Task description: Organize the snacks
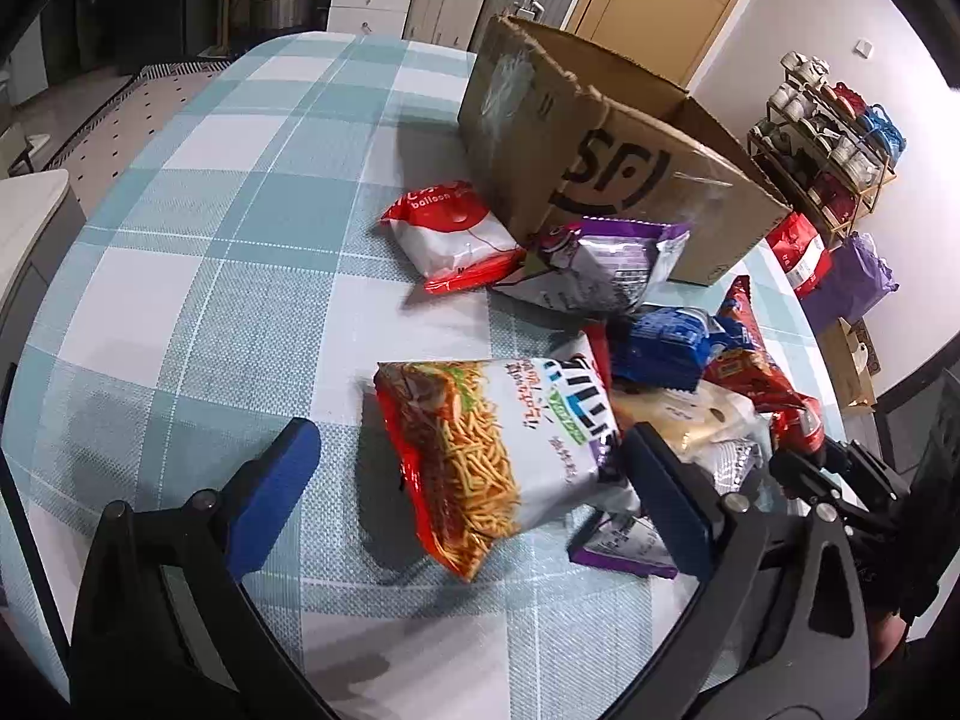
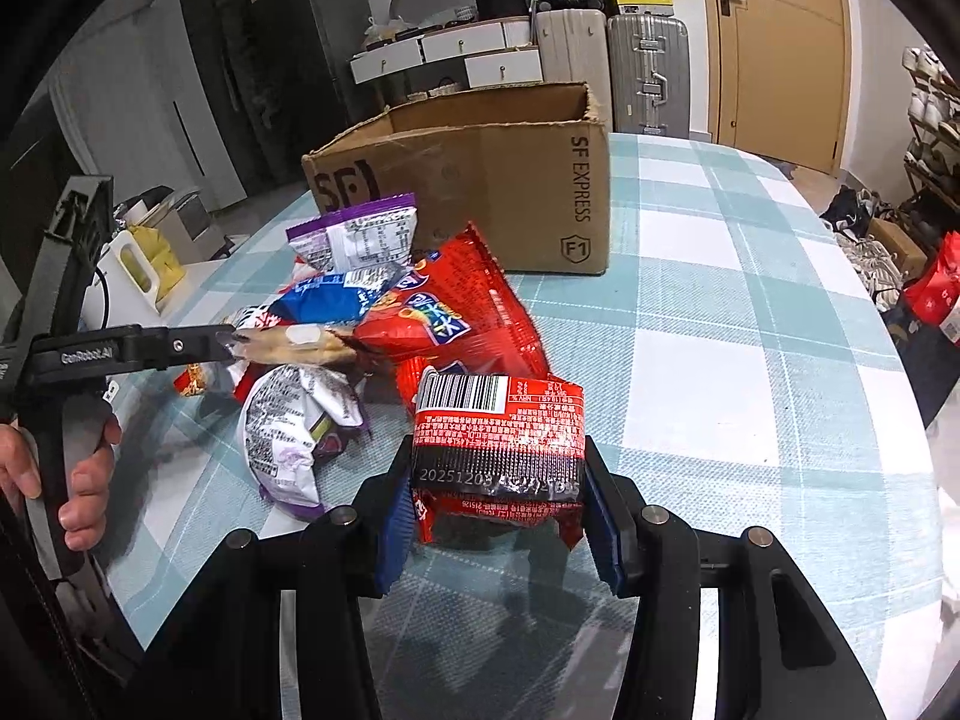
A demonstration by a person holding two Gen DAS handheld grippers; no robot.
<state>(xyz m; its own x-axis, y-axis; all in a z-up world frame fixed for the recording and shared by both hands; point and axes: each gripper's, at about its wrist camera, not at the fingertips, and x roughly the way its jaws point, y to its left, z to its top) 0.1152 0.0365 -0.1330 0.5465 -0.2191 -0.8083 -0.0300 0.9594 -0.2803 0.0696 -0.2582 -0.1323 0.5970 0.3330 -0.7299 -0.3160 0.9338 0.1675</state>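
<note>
A pile of snack bags lies on the checked tablecloth (image 1: 198,276) in front of an open SF cardboard box (image 1: 606,150), which also shows in the right wrist view (image 2: 510,180). My left gripper (image 1: 468,450) is open, its blue pads either side of a noodle-snack bag (image 1: 486,456). Its fingertips (image 2: 225,339) show in the right wrist view beside a pale bread packet (image 2: 300,345). My right gripper (image 2: 498,516) is shut on a red and black snack pack (image 2: 501,444) and holds it above the table. A large red bag (image 2: 462,312) and purple bags (image 2: 360,234) lie behind.
A red-white bag (image 1: 450,234) and a purple bag (image 1: 600,264) lie against the box. Blue packets (image 1: 660,348) sit in the pile. Suitcases (image 2: 648,66), drawers (image 2: 456,54) and a door stand beyond. A shelf rack (image 1: 828,138) stands right of the table.
</note>
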